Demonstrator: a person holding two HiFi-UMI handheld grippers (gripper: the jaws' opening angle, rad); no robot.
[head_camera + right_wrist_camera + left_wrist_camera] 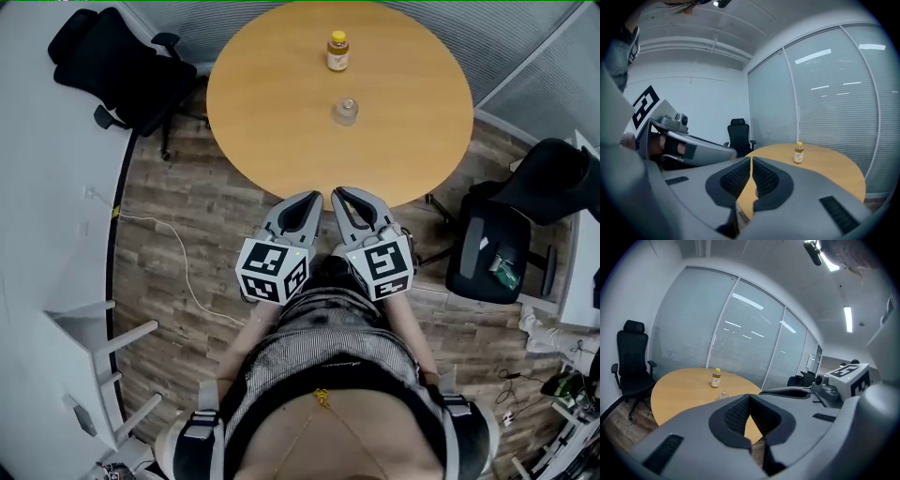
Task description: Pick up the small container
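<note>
Round wooden table (281, 122), black office chair (117, 66) off its left edge, second black chair (502, 234) at right, white cable (185, 267) on wood-plank floor (178, 192), blind-covered glass wall (693, 329) behind.

on the round table (272, 122) the small container (345, 112) stands near the middle, the bottle (337, 52) behind it toward the far edge. an office chair (112, 66) stands left of the table, a second office chair (492, 246) right of it.

Closed, empty left tool (750, 397) — small container (723, 394) beyond on round table (679, 390).
</note>
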